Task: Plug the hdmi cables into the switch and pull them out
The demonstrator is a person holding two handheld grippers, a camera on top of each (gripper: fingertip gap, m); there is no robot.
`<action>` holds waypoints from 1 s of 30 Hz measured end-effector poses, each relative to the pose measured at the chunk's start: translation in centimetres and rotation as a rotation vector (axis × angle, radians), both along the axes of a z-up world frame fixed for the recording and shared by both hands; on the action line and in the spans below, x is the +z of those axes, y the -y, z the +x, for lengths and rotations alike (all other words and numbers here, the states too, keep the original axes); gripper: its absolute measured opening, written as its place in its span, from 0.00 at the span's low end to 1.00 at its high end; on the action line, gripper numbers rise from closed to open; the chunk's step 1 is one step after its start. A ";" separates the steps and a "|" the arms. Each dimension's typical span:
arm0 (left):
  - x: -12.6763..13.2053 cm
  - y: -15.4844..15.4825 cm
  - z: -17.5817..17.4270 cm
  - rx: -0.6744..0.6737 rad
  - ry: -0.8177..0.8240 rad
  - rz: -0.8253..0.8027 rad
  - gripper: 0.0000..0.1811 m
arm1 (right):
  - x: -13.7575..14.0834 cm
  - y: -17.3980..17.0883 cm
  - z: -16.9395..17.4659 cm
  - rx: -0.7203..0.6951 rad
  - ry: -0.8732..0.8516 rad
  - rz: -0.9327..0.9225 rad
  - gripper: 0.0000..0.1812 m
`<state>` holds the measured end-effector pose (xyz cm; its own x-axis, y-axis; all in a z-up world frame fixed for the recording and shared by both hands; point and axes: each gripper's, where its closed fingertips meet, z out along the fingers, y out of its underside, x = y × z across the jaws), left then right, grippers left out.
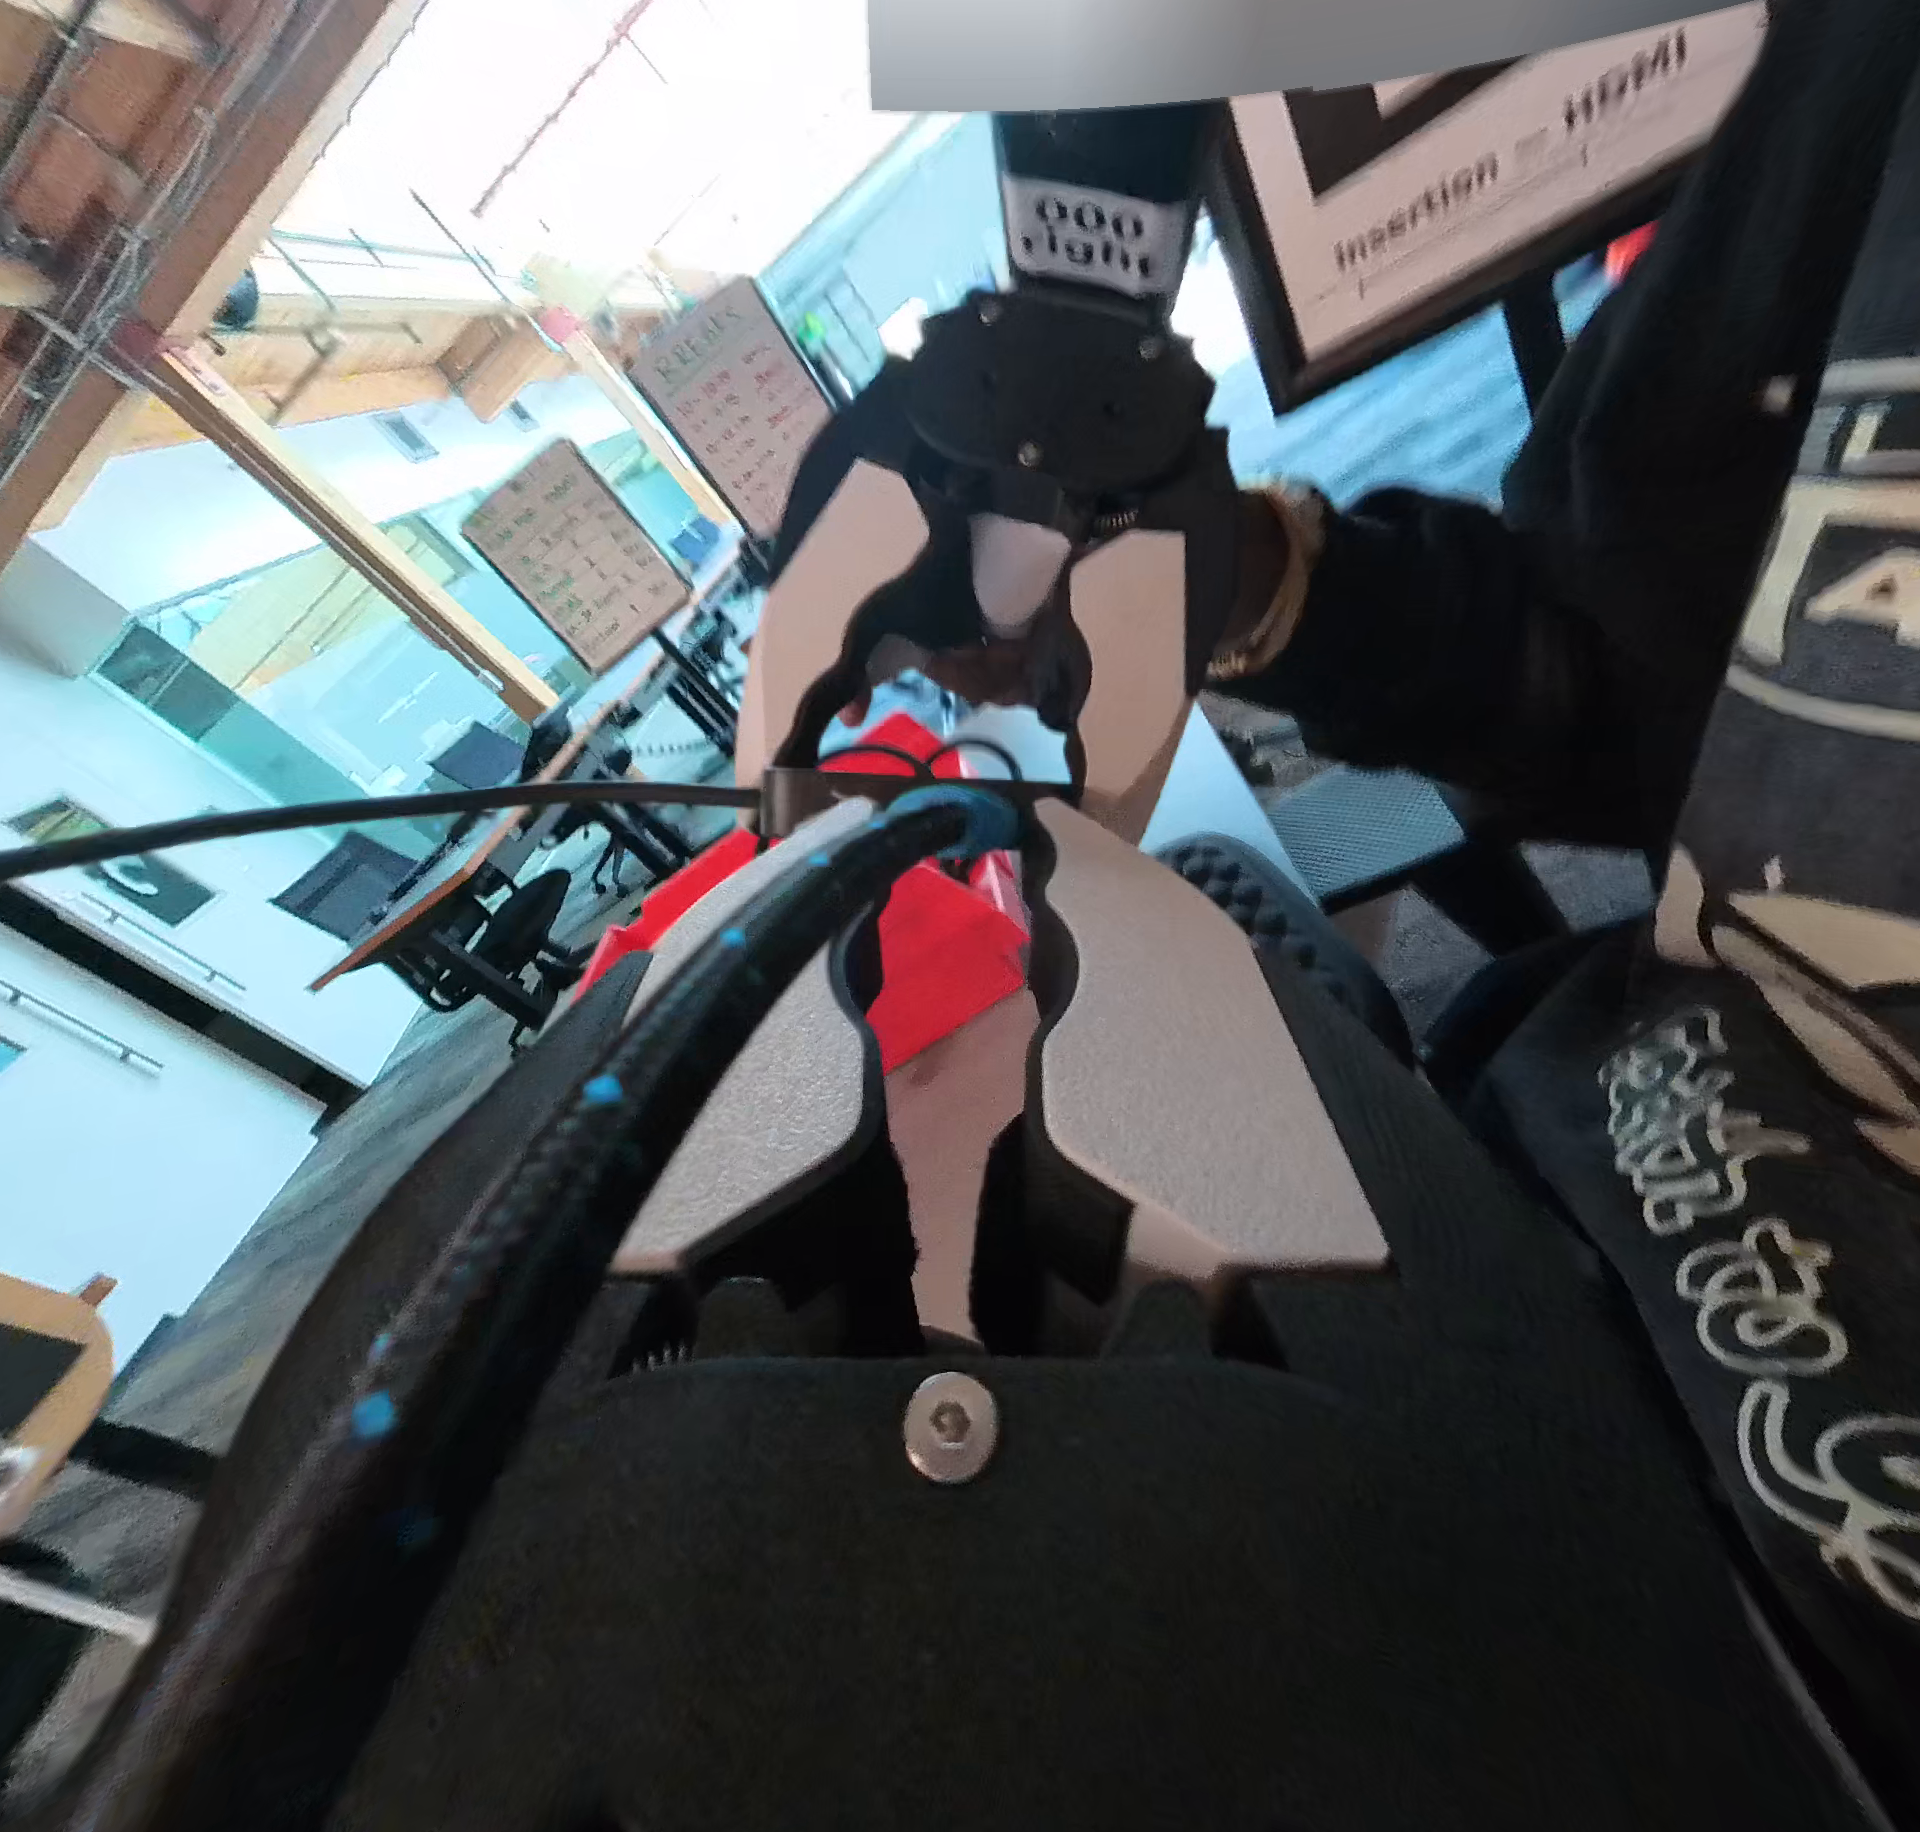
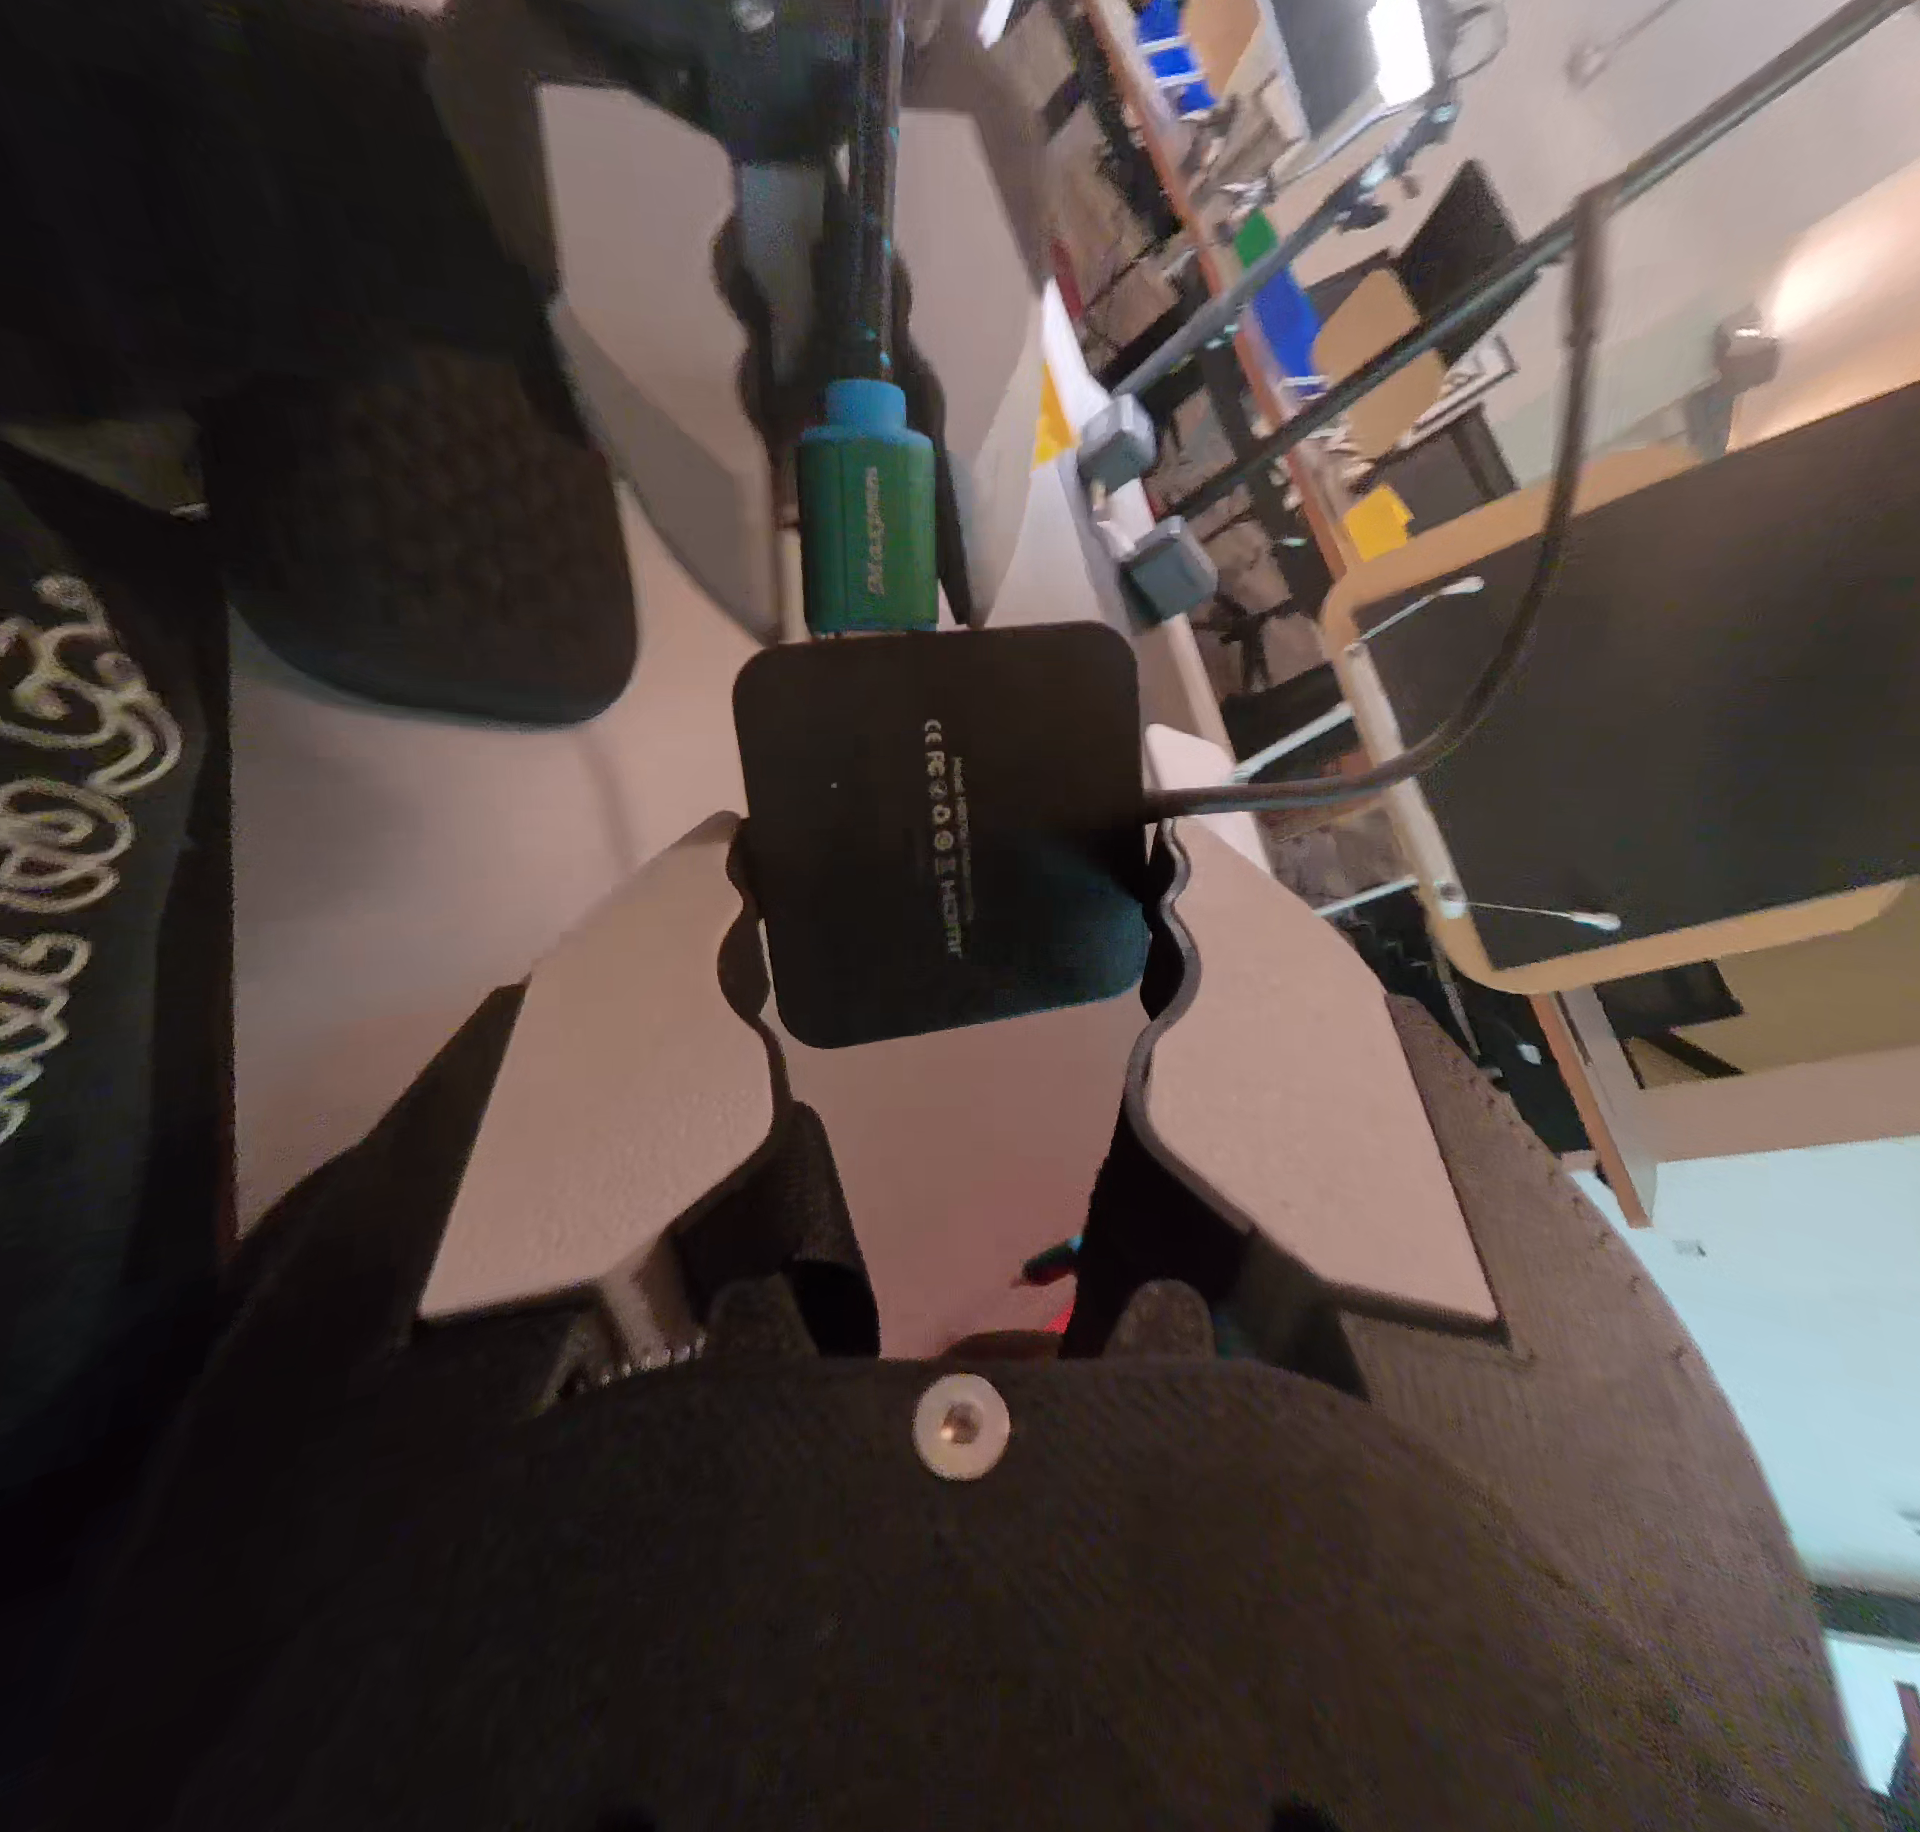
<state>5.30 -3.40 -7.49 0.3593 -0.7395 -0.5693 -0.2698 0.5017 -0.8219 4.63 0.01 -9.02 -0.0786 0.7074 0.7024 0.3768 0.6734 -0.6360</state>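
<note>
My right gripper [image 2: 951, 837] is shut on the black HDMI switch [image 2: 935, 743], holding it by its two sides. A blue-green HDMI plug [image 2: 868, 525] sits in the switch's far edge. Its braided black cable [image 2: 868, 172] runs away between the fingers of my left gripper [image 2: 873, 598]. In the left wrist view my left gripper [image 1: 956, 816] is shut on the blue plug [image 1: 971, 826], and the braided cable [image 1: 582, 1107] trails back over my left finger. The right gripper [image 1: 935, 764] faces me and holds the switch [image 1: 795, 795] edge-on. A thin black cable [image 1: 312, 821] leaves the switch sideways.
A red block [image 1: 935, 961] lies on the white table [image 2: 416, 899] below the grippers. A black textured pad [image 2: 416, 535] lies close on one side. A person's dark sleeve [image 1: 1455, 619] and clothing fill that side. A framed sign [image 1: 1455, 203] stands behind. Desks and shelves stand farther off.
</note>
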 end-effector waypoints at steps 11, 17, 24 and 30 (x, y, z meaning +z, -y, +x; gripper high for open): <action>-2.2 7.2 0.1 -0.539 -0.063 -0.313 0.25 | 10.0 -9.8 7.8 -0.366 -0.594 -0.098 0.39; 1.3 3.6 -1.4 -0.311 0.153 -0.121 0.23 | 11.2 -13.9 14.2 -0.582 -0.763 -0.109 0.39; 5.1 -2.0 -6.7 0.123 0.427 0.022 0.21 | 3.7 -20.1 15.4 -0.883 -0.470 -0.327 0.40; 4.5 -3.0 -7.4 0.192 0.394 0.022 0.20 | -7.3 -23.3 13.9 -1.012 -0.045 -0.598 0.40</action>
